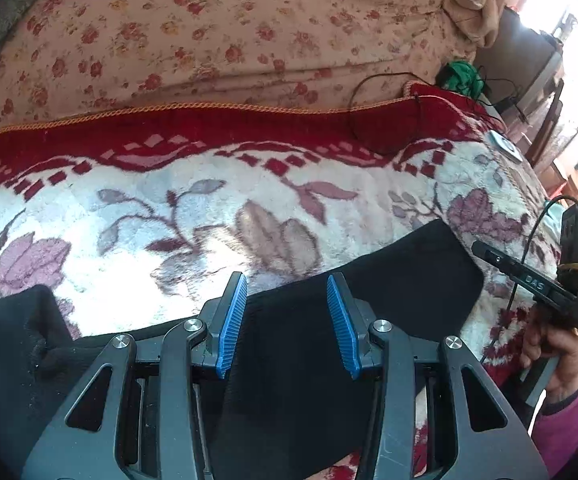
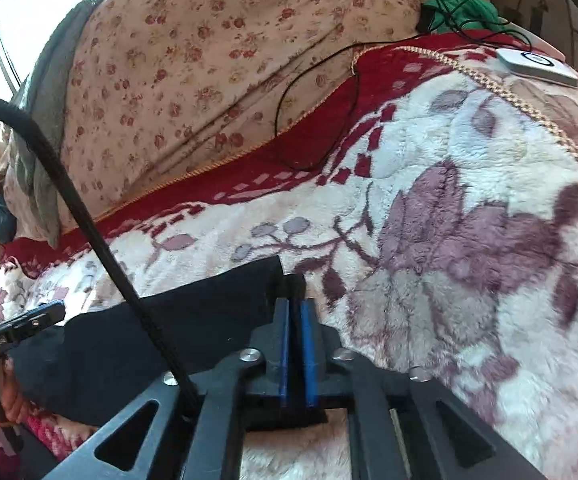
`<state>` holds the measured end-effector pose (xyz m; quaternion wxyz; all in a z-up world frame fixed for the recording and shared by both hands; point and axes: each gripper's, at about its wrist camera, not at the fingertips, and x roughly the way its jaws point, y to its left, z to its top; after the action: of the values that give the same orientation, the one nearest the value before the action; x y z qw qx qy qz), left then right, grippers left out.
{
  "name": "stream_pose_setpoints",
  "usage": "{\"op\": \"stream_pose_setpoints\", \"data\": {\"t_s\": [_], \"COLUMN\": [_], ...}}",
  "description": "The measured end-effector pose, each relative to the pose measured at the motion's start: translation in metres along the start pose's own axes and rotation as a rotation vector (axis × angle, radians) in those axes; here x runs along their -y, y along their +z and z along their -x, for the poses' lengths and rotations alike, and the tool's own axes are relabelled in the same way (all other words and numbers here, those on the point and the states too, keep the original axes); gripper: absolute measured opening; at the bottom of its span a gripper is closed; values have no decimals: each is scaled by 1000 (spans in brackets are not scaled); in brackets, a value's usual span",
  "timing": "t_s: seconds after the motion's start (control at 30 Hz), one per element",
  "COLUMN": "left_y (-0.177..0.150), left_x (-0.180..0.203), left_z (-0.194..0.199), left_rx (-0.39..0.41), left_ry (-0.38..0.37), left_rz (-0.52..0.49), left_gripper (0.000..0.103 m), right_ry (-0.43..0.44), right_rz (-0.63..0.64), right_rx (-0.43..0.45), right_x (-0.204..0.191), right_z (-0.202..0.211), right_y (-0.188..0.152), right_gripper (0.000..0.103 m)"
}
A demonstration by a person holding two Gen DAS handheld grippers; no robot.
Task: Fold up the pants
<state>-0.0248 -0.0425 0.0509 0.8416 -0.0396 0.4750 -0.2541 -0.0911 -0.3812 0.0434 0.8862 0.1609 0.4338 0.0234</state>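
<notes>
Black pants [image 1: 401, 276] lie flat across a fleece flower blanket [image 1: 149, 216]. Part of them runs on to the lower left. My left gripper [image 1: 287, 286] hovers over the cloth's upper edge, open. Its blue pads [image 1: 233, 320] stand wide apart, with cloth below them and nothing pinched. My right gripper [image 2: 295, 304] sits at the pants' [image 2: 149, 340] right corner. Its pads are nearly together, with a dark strip of cloth in the narrow gap, so it is shut on that edge. It also shows as the right gripper [image 1: 479, 248] at the pants' right end.
A floral sheet [image 1: 209, 32] covers the bed behind the blanket's red border. A white flat device [image 2: 537, 66], a green bundle [image 2: 469, 4] and a thin black wire [image 2: 313, 120] lie at the far right. A thick black cable [image 2: 89, 220] crosses the right wrist view. A hand in a pink sleeve [image 1: 553, 364] holds the right gripper.
</notes>
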Motion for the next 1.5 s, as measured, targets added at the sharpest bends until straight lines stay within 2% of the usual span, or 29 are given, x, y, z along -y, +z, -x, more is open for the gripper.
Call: {"op": "stream_pose_setpoints", "data": {"t_s": [0.03,0.07,0.13,0.2,0.33,0.4,0.43,0.5,0.57,0.6,0.67,0.73,0.87,0.93,1.0,1.07,1.2,1.3,1.33,1.4,1.47,1.5], "left_y": [1,2,4,7,14,18,18,23,27,30,35,40,50,57,59,57,47,49,49,49,47,46], "left_x": [3,6,15,23,37,42,43,44,47,49,53,58,69,74,84,95,123,130,133,134,134,135], "left_z": [0,-1,-5,-12,-35,-45,-48,-59,-67,-73,-82,-93,-110,-117,-126,-132,-139,-147,-147,-146,-145,-144], "left_rx": [-1,-8,-33,-42,-112,-136,-151,-188,-220,-246,-268,-315,-338,-350,-393,-404,-398,-428,-426,-403,-375,-365], "left_ry": [-18,-39,-88,-107,-151,-146,-160,-196,-221,-237,-246,-295,-325,-360,-407,-409,-386,-398,-389,-384,-368,-368], "left_rz": [-12,-27,-74,-111,-155,-172,-176,-171,-179,-193,-210,-231,-284,-297,-317,-365,-532,-555,-579,-602,-598,-599], "left_gripper": [41,43,47,53,53,53,53,53,53,53,53,53,53,53,53,53,57,58,56,41,35,28], "right_ry": [23,51,104,156,158,140,179,215,253,281,312,323,262,286,308,334,346,351,354,358,355,364], "right_rz": [-25,-81,-162,-223,-222,-212,-233,-272,-332,-342,-355,-336,-266,-275,-297,-325,-340,-340,-342,-341,-332,-326], "right_rx": [1,-1,6,-44,-129,-117,-96,-74,-46,-40,-24,0,-39,-27,-18,-20,-30,-31,-31,-29,-25,-23], "right_x": [1,5,8,10,4,3,6,11,20,22,25,25,19,22,28,33,37,38,39,39,39,38], "right_z": [5,14,23,27,12,4,-1,-13,-19,-19,-15,-11,-19,-18,-19,-22,-20,-19,-18,-18,-18,-18], "right_y": [-2,-7,-17,-34,-59,-58,-55,-51,-48,-48,-49,-50,-49,-50,-50,-49,-50,-51,-51,-52,-52,-52], "right_gripper": [43,54,54,54,54,54,54,49,32,30,30,30,33,37,37,35,29,29,29,29,18,16]}}
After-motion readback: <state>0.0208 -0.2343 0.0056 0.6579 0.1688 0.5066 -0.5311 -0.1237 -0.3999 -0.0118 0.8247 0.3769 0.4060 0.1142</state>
